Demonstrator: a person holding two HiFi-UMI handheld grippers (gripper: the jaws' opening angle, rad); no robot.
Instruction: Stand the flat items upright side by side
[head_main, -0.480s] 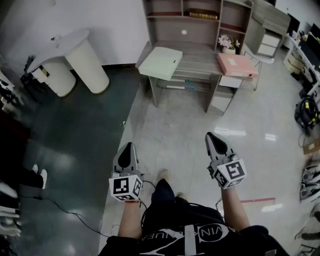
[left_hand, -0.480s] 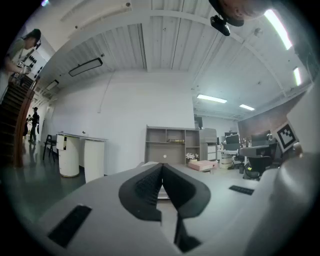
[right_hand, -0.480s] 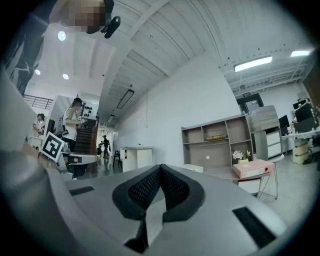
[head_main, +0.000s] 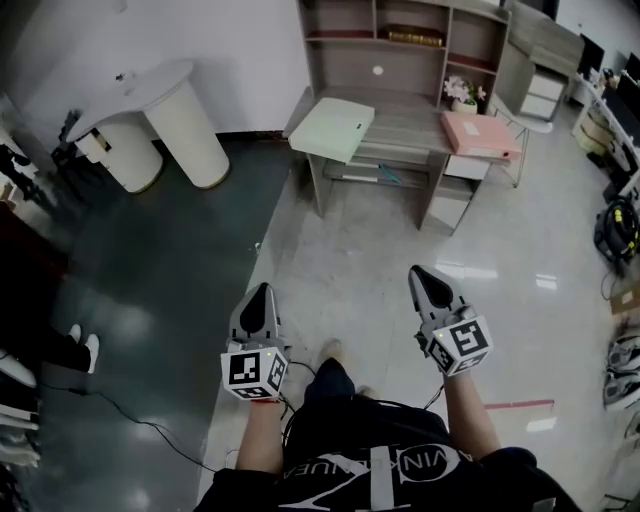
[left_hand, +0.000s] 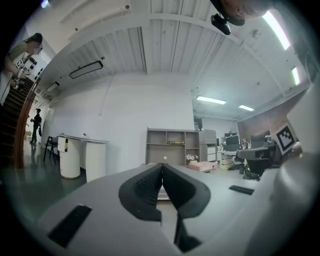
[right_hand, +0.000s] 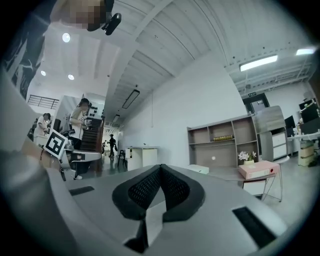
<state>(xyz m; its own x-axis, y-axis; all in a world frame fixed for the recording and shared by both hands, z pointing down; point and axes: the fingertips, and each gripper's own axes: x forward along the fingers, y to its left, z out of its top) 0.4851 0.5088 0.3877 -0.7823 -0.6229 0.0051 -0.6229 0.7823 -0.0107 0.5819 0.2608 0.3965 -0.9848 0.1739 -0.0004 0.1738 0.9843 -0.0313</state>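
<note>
A pale green flat box file (head_main: 333, 128) lies on the left end of a grey desk (head_main: 400, 128), overhanging its edge. A pink one (head_main: 479, 133) lies flat on the right end. The pink file (right_hand: 264, 169) and the green one (right_hand: 199, 169) also show in the right gripper view; the pink file (left_hand: 202, 166) is small in the left gripper view. Both grippers are far from the desk, held level over the floor in front of the person. My left gripper (head_main: 260, 297) is shut and empty. My right gripper (head_main: 425, 275) is shut and empty too.
The desk carries a shelf unit (head_main: 405, 40) with a small flower pot (head_main: 461, 95) beside the pink file. A white rounded counter (head_main: 160, 120) stands at the left. Cables and gear (head_main: 615, 225) lie along the right. A black cord (head_main: 130, 425) crosses the dark floor at lower left.
The desk and counter sit slightly lower and to the right in the head view. Both grippers have barely shifted and remain shut.
</note>
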